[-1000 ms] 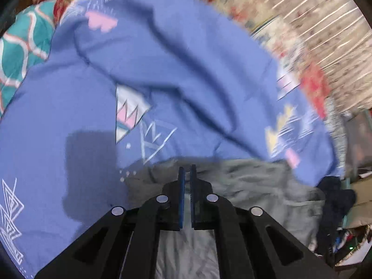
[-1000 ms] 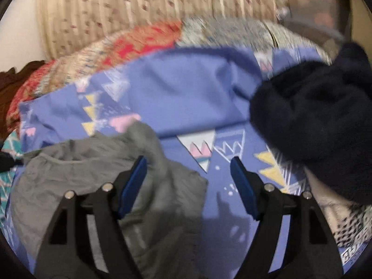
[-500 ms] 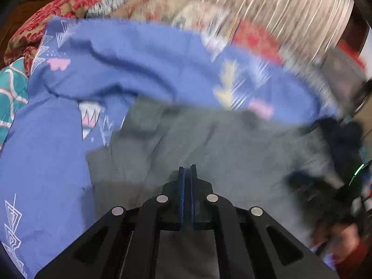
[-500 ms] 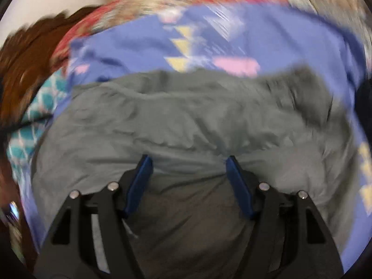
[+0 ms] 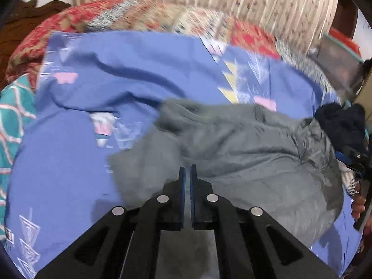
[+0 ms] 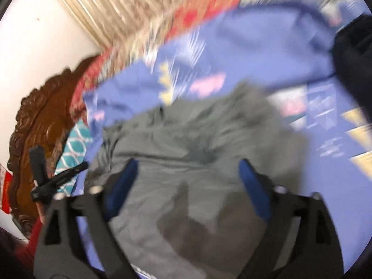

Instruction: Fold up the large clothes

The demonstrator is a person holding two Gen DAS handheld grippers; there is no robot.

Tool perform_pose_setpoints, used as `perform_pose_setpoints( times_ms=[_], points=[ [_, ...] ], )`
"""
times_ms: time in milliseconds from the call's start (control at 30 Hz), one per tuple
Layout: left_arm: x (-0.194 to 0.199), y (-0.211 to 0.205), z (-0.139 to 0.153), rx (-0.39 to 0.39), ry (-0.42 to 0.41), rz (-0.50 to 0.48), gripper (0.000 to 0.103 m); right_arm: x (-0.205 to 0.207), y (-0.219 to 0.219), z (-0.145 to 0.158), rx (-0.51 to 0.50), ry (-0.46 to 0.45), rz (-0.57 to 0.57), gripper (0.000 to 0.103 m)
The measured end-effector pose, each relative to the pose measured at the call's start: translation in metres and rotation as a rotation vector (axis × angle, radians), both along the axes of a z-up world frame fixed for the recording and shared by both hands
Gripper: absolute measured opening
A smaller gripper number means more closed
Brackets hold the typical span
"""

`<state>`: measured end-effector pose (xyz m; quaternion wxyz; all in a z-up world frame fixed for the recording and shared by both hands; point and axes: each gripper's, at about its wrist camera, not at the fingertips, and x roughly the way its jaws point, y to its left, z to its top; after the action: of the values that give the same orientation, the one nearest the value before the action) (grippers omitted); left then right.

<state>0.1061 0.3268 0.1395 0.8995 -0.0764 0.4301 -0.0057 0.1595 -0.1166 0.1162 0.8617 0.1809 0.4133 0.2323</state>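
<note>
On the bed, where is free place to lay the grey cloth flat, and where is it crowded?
Free: the blue sheet left of the grey garment, bordered by the teal pillow. Crowded: the right, where the dark clothes pile touches the garment.

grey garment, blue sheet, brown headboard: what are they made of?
Grey garment: soft matte woven fabric, maybe cotton; it creases and slumps. Blue sheet: thin printed cloth, matte, lying in folds. Headboard: carved wood with a glossy brown finish, going by highlights, though blurred.
</note>
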Motion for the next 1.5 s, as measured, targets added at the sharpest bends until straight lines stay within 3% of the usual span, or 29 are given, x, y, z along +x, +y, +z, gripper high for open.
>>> perform_pose_setpoints(
  times_ms=[167, 300, 467, 633, 833, 1000, 1067, 1200, 1300, 1500],
  points=[
    [-0.006, 0.067, -0.028, -0.155, 0.116, 0.092, 0.049, -0.01, -0.059, -0.035, 0.025, 0.157, -0.074, 0.096],
    [-0.005, 0.088, -0.055, -0.374, 0.155, 0.11, 0.054, -0.013, -0.069, -0.059, 0.07, 0.196, -0.079, 0.096],
    [0.007, 0.076, -0.072, -0.434, 0.14, 0.118, 0.066, -0.003, -0.047, -0.084, 0.096, 0.256, -0.026, 0.096],
    [0.006, 0.088, -0.08, -0.477, 0.144, 0.147, 0.067, 0.01, -0.034, -0.106, 0.126, 0.321, -0.029, 0.096],
    [0.008, 0.114, -0.096, -0.495, 0.189, 0.224, 0.071, 0.015, -0.029, -0.107, 0.17, 0.317, -0.014, 0.097],
    [0.01, 0.116, -0.112, -0.7, 0.211, 0.171, 0.072, 0.016, -0.028, -0.108, 0.168, 0.317, -0.004, 0.097],
    [0.011, 0.108, -0.111, -0.746, 0.194, 0.152, 0.072, 0.015, -0.028, -0.108, 0.17, 0.314, -0.007, 0.097],
    [0.004, 0.11, -0.111, -0.915, 0.108, 0.143, 0.072, 0.015, -0.028, -0.109, 0.17, 0.311, -0.008, 0.097],
    [-0.003, 0.107, -0.112, -0.966, 0.071, 0.115, 0.072, 0.016, -0.028, -0.11, 0.166, 0.311, -0.007, 0.097],
    [-0.007, 0.097, -0.097, -0.983, -0.003, 0.01, 0.072, 0.016, -0.026, -0.111, 0.155, 0.306, -0.006, 0.097]
  ],
)
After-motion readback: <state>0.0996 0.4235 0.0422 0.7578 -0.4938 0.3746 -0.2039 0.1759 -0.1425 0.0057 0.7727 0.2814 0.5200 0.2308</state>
